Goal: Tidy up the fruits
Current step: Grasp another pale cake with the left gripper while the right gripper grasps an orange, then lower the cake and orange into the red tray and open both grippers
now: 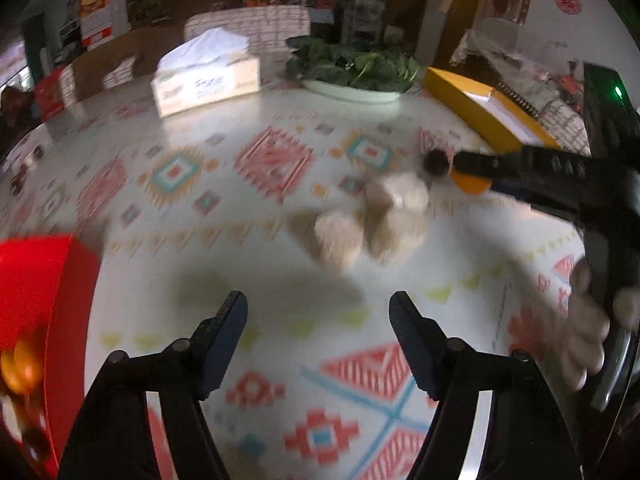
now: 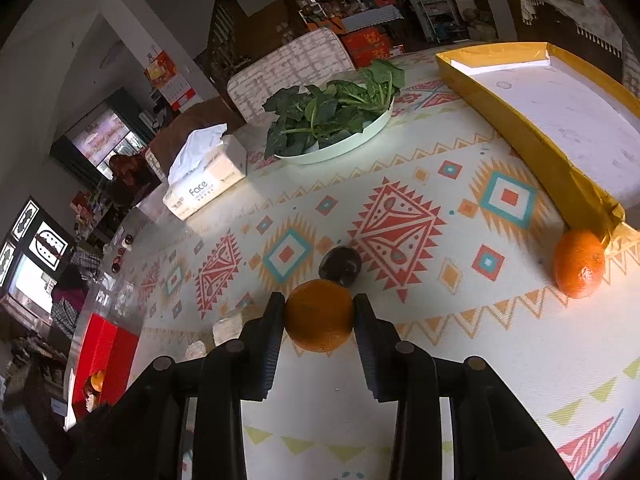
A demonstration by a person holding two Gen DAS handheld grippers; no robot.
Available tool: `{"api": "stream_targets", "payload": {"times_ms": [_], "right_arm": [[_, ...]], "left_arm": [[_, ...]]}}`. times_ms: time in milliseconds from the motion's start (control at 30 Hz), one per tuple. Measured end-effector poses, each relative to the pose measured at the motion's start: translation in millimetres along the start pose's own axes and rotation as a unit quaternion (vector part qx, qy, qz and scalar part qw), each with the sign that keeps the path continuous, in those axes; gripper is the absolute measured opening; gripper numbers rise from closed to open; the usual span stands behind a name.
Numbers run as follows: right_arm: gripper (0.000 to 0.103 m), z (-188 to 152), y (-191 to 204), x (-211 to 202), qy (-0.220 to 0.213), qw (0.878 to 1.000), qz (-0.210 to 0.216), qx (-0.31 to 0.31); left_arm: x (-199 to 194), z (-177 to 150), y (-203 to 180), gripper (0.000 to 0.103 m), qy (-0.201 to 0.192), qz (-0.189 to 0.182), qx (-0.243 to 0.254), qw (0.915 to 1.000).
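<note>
Room: beyond your table stand cluttered shelves, a patterned chair back (image 2: 292, 66) and red cartons with writing too small to read.
Table (image 2: 460, 360): a round top under a pale cloth printed with red, teal and orange diamonds; everything below lies on it.
Yellow tray (image 2: 520, 120): a shallow box with a white floor, at the far right edge of your right camera's view.
Plate of greens (image 2: 340, 148): a pale dish heaped with dark leaves, at the far side near the tray.
Tissue box (image 2: 208, 188): printed "Face" on its side, a tissue standing from the top; the smaller print cannot be read.
Red box (image 2: 106, 360): at the table's left edge, with something orange inside.
Left gripper (image 1: 318, 340): your jaws stand wide apart and hold nothing, above bare cloth.
Right gripper (image 2: 320, 320): your jaws are clenched on an orange (image 2: 319, 316), held just above the cloth.
Second orange (image 2: 579, 263): resting on the cloth, touching the near corner of the yellow tray.
Pale lumps (image 1: 372, 224): blurred objects ahead of your left gripper; you cannot tell what they are.
Dark fruit (image 2: 340, 266): a small round item just beyond the held orange.
</note>
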State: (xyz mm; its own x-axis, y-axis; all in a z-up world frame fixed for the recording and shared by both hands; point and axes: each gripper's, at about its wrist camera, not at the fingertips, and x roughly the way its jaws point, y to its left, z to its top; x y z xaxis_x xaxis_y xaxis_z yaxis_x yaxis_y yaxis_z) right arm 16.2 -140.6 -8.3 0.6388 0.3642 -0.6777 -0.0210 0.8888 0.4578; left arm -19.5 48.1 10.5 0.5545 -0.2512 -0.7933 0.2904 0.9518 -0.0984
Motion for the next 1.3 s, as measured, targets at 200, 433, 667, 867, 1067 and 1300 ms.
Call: {"api": "stream_targets", "payload": {"times_ms": [200, 433, 667, 867, 1067, 1300], "right_arm": [[0.038, 0, -1, 2, 0.005, 1.000, 0.007, 0.002], [0.038, 1, 3, 4, 0.009, 1.000, 0.010, -0.004], [0.038, 0, 2, 8, 0.011, 1.000, 0.008, -0.005], [0.038, 1, 1, 5, 0.006, 1.000, 0.026, -0.002], [0.038, -1, 1, 1, 0.006, 0.996, 0.084, 0.007], [0.038, -15, 25, 6, 0.018, 0.997, 0.068, -0.029]], "left_arm": [[27, 21, -3, 0.070, 0.011, 0.021, 0.052, 0.9984], [32, 28, -10, 0.053, 0.005, 0.001, 0.075, 0.9972], [24, 21, -19, 0.029, 0.005, -0.023, 0.065, 0.9976], [-12, 8, 3, 0.029, -0.025, -0.034, 0.000, 0.9991], [-76, -19, 44, 0.029, -0.078, -0.043, -0.081, 0.9927], [-137, -61, 110, 0.029, -0.118, 0.007, -0.160, 0.9800]]}}
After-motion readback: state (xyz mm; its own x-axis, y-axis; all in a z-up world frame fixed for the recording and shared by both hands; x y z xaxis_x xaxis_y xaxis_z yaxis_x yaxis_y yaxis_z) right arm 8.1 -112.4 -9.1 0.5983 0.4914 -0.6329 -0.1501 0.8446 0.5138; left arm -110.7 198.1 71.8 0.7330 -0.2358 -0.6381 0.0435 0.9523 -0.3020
